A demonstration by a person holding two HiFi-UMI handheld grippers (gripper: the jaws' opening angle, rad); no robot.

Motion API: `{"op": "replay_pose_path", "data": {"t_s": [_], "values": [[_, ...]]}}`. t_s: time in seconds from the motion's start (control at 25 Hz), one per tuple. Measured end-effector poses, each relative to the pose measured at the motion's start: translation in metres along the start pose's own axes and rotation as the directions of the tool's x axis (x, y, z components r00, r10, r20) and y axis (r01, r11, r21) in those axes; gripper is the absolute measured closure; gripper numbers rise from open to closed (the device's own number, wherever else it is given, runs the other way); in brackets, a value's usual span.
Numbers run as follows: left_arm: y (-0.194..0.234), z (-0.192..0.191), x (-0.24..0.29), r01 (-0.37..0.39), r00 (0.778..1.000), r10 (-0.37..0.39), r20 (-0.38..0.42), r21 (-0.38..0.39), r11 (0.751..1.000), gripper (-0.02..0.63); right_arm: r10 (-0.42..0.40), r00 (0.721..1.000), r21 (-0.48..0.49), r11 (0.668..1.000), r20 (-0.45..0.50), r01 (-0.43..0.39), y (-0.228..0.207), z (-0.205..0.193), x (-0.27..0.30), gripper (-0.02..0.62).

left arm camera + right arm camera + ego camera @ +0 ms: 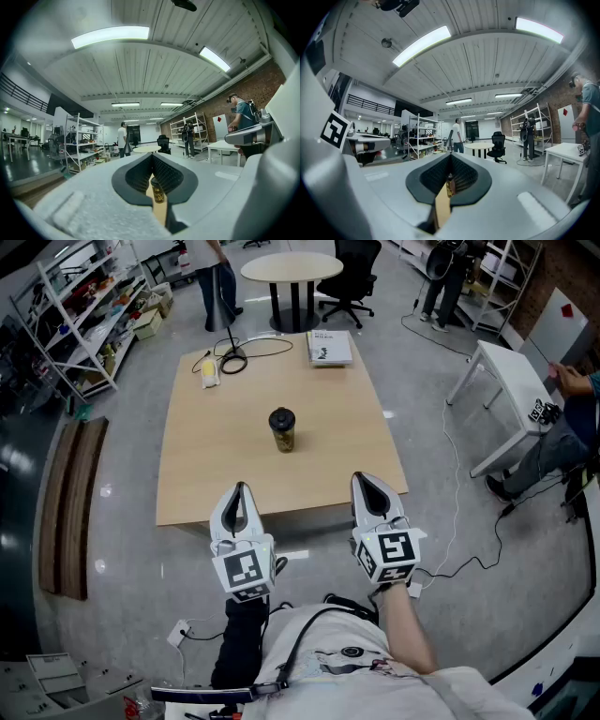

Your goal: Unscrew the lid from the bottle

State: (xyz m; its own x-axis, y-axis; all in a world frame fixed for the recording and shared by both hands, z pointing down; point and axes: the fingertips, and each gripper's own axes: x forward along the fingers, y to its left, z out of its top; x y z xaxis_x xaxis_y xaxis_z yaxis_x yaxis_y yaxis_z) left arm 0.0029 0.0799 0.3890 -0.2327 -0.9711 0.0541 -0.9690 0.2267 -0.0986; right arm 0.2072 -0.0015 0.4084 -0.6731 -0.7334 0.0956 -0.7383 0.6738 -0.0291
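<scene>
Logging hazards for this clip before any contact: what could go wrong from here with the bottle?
1. Both the left claw and right claw are shut and short of the bottle; reaching in without opening could knock the upright bottle over.
2. The bottle stands free on the table; twisting its lid without the other claw gripping the body may just spin or tip it.

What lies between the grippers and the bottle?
Only bare table: in the head view, nothing stands between the left gripper, the right gripper and the bottle.
</scene>
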Motion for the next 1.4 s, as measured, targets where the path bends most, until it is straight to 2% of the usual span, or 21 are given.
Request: {"op": "replay_pose_path", "data": {"t_s": [0.16,0.48,0.68,0.88,1.08,1.2,1.4], "values": [[-0.001,0.002,-0.001,0.000,1.000,0.000,0.014,0.006,1.000,0.609,0.001,1.000,-0.005,1.000,0.001,-0.001,0.000,0.001,-0.001,0.592],[-0.008,-0.008,-0.007,0.023,1.000,-0.023,-0.012,0.005,1.000,0.609,0.024,1.000,-0.013,1.000,0.014,-0.024,0.008,0.000,-0.009,0.591],[-0.010,-0.021,-0.011,0.034,0.999,-0.033,-0.042,0.015,0.999,0.609,0.016,1.000,0.046,0.999,-0.011,-0.016,0.003,-0.013,-0.019,0.591],[0.003,-0.037,-0.017,-0.011,0.995,0.013,-0.099,0.021,1.000,0.609,0.054,0.997,0.090,0.995,-0.062,-0.048,0.016,-0.037,-0.023,0.591],[0.036,-0.057,-0.007,-0.016,0.992,0.018,-0.122,0.011,1.000,0.607,0.068,0.993,0.090,0.994,-0.094,-0.059,0.046,-0.050,0.006,0.591],[0.060,-0.071,0.012,0.016,0.992,-0.016,-0.124,0.001,1.000,0.607,0.047,0.993,0.073,0.997,-0.105,-0.040,0.063,-0.055,0.034,0.591],[0.095,-0.104,0.050,0.150,0.974,-0.148,-0.170,0.001,0.989,0.607,-0.023,0.991,0.076,0.997,-0.132,0.033,0.084,-0.072,0.082,0.590]]}}
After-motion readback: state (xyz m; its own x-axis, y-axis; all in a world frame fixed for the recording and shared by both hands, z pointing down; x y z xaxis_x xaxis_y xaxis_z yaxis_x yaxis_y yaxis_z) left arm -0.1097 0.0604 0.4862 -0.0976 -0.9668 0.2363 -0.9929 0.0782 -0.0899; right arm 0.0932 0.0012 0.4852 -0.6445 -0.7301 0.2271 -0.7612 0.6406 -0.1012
